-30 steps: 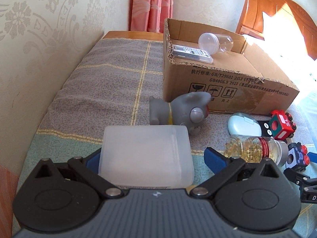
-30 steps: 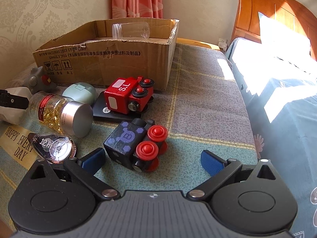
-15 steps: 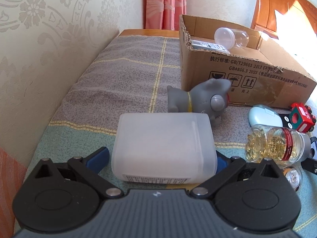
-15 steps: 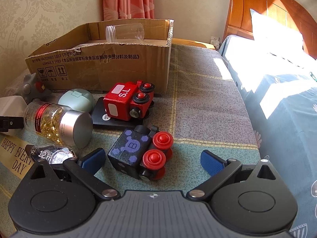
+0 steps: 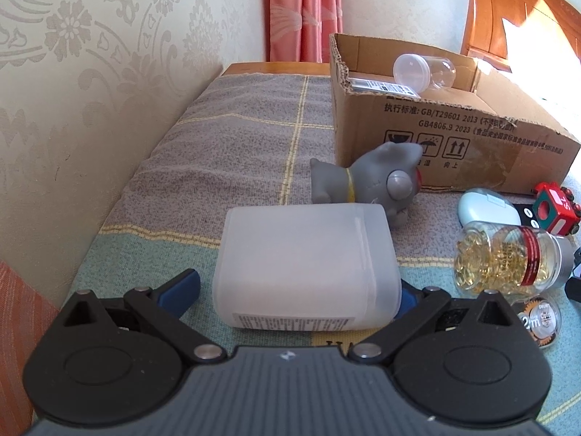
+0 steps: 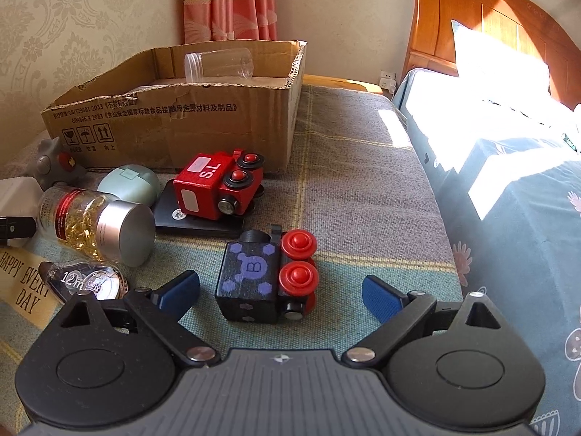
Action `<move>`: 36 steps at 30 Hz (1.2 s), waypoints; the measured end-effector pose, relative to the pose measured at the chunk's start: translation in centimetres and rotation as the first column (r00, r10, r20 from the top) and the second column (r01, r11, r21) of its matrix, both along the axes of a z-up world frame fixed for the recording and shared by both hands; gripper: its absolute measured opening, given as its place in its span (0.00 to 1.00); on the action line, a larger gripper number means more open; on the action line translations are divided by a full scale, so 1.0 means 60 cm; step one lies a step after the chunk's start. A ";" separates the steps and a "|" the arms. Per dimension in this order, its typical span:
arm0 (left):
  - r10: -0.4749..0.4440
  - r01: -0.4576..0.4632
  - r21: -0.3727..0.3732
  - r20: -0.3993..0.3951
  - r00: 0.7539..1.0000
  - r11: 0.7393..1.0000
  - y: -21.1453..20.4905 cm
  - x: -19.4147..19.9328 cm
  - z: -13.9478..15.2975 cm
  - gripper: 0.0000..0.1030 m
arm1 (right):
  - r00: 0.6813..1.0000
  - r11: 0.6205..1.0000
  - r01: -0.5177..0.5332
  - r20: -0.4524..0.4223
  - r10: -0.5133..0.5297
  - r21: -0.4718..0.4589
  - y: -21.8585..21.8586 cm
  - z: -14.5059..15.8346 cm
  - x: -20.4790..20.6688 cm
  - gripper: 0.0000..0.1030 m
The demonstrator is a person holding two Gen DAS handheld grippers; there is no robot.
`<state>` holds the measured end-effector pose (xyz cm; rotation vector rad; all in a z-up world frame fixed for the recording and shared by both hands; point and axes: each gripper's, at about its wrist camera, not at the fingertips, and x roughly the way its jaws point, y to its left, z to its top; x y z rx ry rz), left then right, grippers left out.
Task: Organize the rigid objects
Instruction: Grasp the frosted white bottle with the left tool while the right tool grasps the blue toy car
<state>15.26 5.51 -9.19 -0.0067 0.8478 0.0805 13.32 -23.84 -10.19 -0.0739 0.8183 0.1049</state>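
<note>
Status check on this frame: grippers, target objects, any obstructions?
Left gripper open around white plastic box, left pad clear. Right gripper open, jaws just closing around black toy train, untouched. Cardboard box path unobstructed.

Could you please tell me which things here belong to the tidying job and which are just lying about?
Job:
- white tub, between the left claw fingers
- black train, between the right claw fingers, which have just been closing
- red train
- capsule bottle
- grey toy
- cardboard box

Lying about:
- curtain
- headboard
- blanket
</note>
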 end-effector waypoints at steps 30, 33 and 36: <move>-0.055 0.055 0.001 -0.035 0.998 0.998 -0.010 0.019 0.022 0.80 | 0.997 0.997 -0.071 -0.005 0.071 -0.044 0.018 0.018 0.010 0.54; -0.070 0.070 0.013 -0.029 0.997 0.997 -0.009 0.010 0.034 0.80 | 0.996 0.995 -0.086 -0.010 0.085 -0.045 0.016 0.023 0.006 0.54; -0.091 0.092 0.024 -0.022 0.996 0.995 -0.011 0.000 0.048 0.80 | 0.994 0.992 -0.109 -0.003 0.109 -0.060 0.017 0.033 0.001 0.54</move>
